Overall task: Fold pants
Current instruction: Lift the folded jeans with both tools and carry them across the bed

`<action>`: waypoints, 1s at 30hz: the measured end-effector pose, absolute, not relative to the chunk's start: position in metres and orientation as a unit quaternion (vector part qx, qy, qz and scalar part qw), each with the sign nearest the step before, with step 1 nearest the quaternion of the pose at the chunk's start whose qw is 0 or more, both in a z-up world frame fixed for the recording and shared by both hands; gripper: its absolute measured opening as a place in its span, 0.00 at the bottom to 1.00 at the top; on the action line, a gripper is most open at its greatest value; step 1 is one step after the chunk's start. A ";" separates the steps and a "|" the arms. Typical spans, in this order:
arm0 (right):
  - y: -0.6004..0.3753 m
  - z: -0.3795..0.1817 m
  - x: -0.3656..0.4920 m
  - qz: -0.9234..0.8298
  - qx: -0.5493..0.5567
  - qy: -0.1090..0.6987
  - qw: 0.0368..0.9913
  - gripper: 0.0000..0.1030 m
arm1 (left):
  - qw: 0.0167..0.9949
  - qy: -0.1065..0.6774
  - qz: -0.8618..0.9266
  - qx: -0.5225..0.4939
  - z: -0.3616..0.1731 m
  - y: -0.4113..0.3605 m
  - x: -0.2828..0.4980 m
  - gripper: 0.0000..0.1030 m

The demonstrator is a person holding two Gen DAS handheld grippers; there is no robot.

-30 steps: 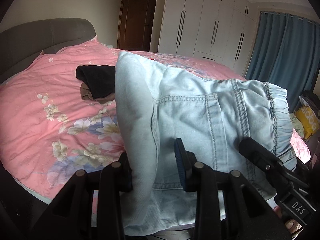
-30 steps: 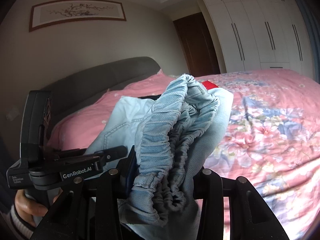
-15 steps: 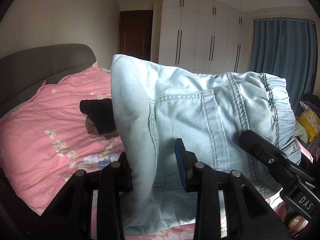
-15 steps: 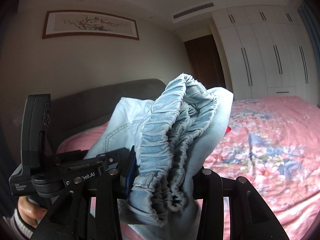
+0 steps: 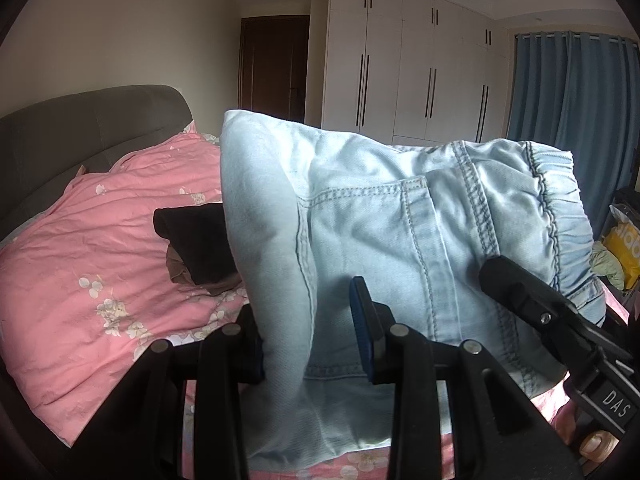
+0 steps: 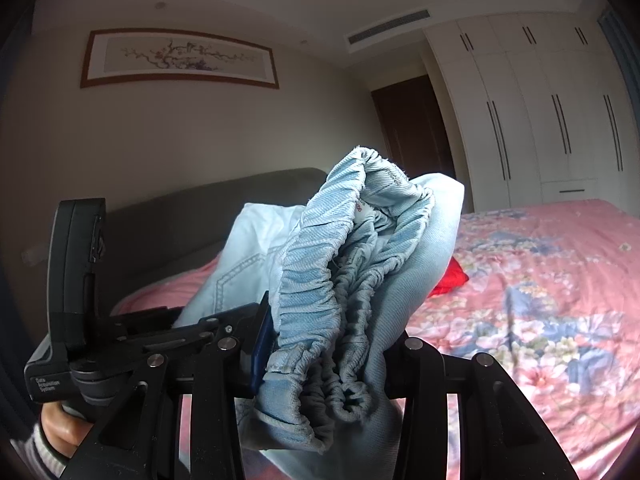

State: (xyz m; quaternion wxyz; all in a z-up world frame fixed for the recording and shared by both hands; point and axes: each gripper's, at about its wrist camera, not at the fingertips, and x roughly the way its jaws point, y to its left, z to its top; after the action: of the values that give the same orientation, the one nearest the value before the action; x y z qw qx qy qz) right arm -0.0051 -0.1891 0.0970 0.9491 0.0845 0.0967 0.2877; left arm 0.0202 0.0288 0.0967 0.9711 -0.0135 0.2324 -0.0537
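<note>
- The pants (image 5: 400, 216), pale blue denim folded into a thick bundle, hang in the air above the bed, held between your two grippers and clear of the quilt.
- In the left wrist view the back pocket stitching faces the camera and the gathered elastic waistband (image 5: 560, 208) runs down the right edge of the bundle.
- In the right wrist view that same waistband (image 6: 320, 280) bunches up right in front of the lens, with a small white label tucked inside it.
- Your left gripper (image 5: 308, 340) has its jaws closed onto the near left fold of the denim, with thick cloth filling the gap between the fingers.
- Your right gripper (image 6: 328, 344) is clamped the same way on the waistband end, layers of elastic pressed between its fingers.
- From the left wrist, your right gripper shows as a black body at the lower right, lying against the bundle.
- From the right wrist, your left gripper sits at the near left with your hand (image 6: 60, 428) around its handle.
- Below lies the pink floral quilt (image 5: 80, 280); a dark folded garment (image 5: 196, 244) rests on it to the left, partly hidden by the bundle.
- A red item (image 6: 450, 278) peeks out on the quilt behind the denim.
- Farther off stand a grey headboard (image 5: 80, 128), white wardrobes (image 5: 400, 64), blue curtains (image 5: 568, 92) and a framed picture (image 6: 176, 58).
</note>
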 end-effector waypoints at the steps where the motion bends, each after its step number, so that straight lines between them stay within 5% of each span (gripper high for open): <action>1: -0.189 0.095 -0.001 0.288 0.085 0.100 0.949 0.42 | 0.971 0.234 -0.054 -0.013 0.095 0.028 0.026 0.31; 30: -0.191 0.023 0.123 0.237 0.116 0.262 0.928 0.42 | 0.918 0.385 -0.079 -0.045 -0.030 0.011 0.174 0.31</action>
State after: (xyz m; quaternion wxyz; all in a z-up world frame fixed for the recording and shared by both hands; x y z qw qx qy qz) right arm 0.1235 -0.1905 0.0231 0.9282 0.1159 0.2620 0.2374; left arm 0.1736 0.0106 -0.0301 0.9183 -0.0455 0.3853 -0.0790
